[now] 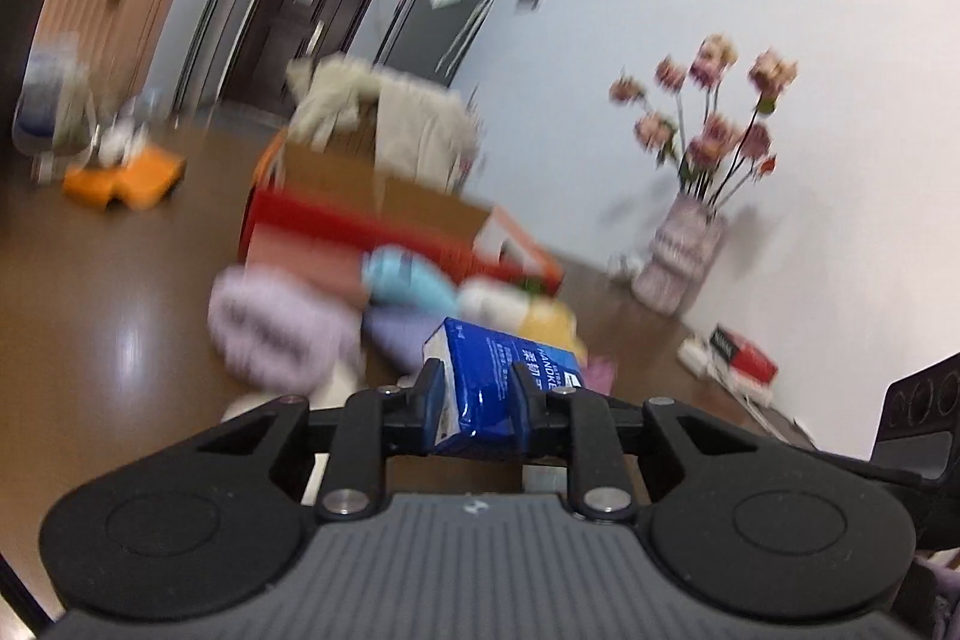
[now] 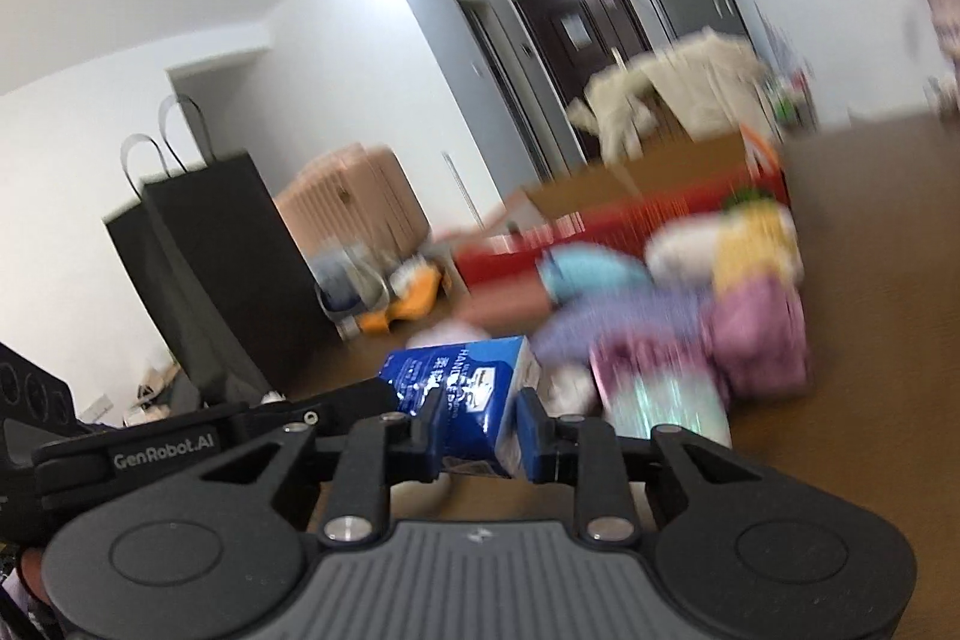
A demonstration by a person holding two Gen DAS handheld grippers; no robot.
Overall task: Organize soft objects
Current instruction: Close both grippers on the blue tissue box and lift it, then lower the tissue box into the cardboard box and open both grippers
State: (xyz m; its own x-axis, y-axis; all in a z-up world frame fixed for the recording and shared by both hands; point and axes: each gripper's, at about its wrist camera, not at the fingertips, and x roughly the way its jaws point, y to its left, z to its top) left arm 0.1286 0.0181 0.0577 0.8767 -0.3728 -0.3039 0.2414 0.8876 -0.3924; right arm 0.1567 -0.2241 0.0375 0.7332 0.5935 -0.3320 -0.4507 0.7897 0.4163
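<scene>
My left gripper (image 1: 478,394) is shut on a blue tissue pack (image 1: 498,388) and holds it above the brown table (image 1: 120,292). My right gripper (image 2: 480,421) is shut on a blue tissue pack (image 2: 465,394) as well; I cannot tell whether it is the same pack. Ahead lies a blurred pile of soft things: a lilac cushion (image 1: 276,334), a light blue item (image 1: 402,280), a yellow item (image 1: 549,325). The pile also shows in the right wrist view (image 2: 690,304). Behind it stands a red cardboard box (image 1: 360,220) with a cream cloth (image 1: 396,124) over it.
A vase of pink flowers (image 1: 684,244) stands at the wall on the right. A small red-black box (image 1: 744,355) lies near it. An orange object (image 1: 126,178) sits far left. Black paper bags (image 2: 204,244) and a pink suitcase (image 2: 354,202) stand beyond the table.
</scene>
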